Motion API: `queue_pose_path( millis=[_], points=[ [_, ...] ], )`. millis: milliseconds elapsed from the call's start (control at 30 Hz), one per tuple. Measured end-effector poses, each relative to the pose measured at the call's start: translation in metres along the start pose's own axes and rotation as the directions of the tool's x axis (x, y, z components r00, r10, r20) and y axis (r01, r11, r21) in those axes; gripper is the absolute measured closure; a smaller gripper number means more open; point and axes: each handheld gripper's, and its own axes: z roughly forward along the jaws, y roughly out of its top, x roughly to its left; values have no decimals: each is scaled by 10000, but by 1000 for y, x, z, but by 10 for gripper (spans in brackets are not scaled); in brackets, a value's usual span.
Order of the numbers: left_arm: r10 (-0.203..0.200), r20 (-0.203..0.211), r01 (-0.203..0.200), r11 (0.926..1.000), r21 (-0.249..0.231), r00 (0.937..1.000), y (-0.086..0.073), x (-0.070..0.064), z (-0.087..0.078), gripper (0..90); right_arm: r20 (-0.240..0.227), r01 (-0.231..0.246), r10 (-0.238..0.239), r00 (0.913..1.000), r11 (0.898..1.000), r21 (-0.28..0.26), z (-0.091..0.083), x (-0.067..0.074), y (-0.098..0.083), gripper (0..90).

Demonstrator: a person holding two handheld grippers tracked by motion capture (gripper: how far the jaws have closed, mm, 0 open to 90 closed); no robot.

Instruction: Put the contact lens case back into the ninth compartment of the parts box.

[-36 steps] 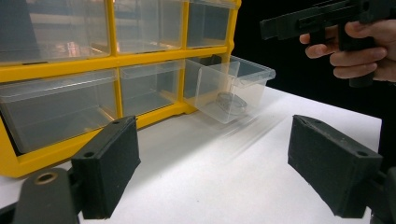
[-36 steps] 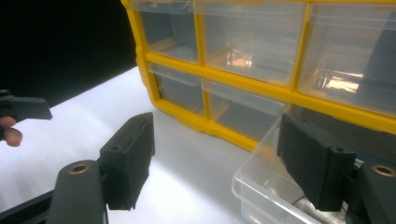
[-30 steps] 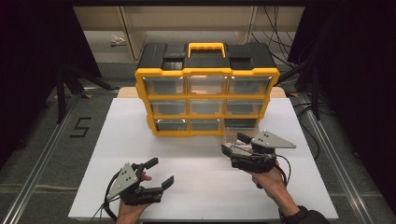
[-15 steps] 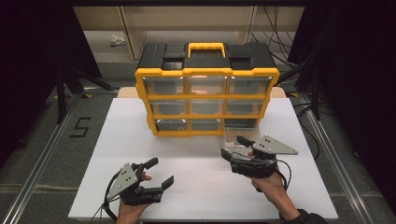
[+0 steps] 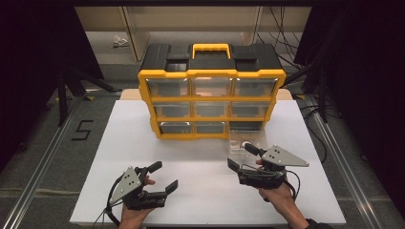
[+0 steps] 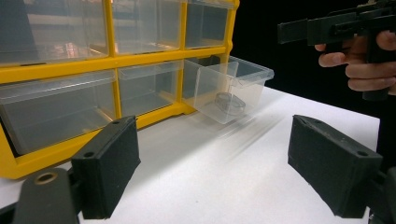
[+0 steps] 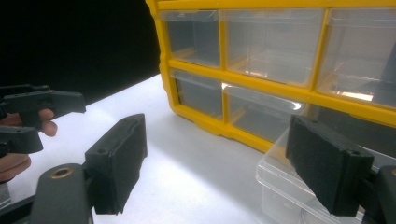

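A yellow organizer (image 5: pixel 211 102) with a black top and clear drawers stands at the back middle of the white table (image 5: pixel 119 143). Its bottom right drawer (image 5: pixel 243 140) is pulled out, with its front on the table. A small round piece (image 6: pixel 229 103) lies inside the drawer (image 6: pixel 231 88). My right gripper (image 5: pixel 241 156) sits just in front of the drawer; its jaws have just been opening and nothing is between them. In the right gripper view the drawer's rim (image 7: pixel 280 186) lies beside the right jaw. My left gripper (image 5: pixel 164 175) rests open and empty near the front left.
The table's near edge runs just behind both hands. Dark stands and cables (image 5: pixel 325 71) flank the table, and a shelf unit (image 5: pixel 191 24) stands behind it. A "5" mark (image 5: pixel 82 130) is on the floor at the left. White tabletop lies between the two grippers.
The right gripper's jaws have spread wider, and that hand has eased slightly back toward the near edge. The left gripper has stayed put.
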Motion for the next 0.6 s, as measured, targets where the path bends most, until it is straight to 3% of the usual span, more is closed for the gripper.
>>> queue_pose_path(
  millis=[600],
  points=[
    [22, 94, -22, 10000, -7, 10000, 0, 0, 0, 163, 51, -84, 85, 10000, 9996, -257, -7, 0, -13, 204]
  ],
)
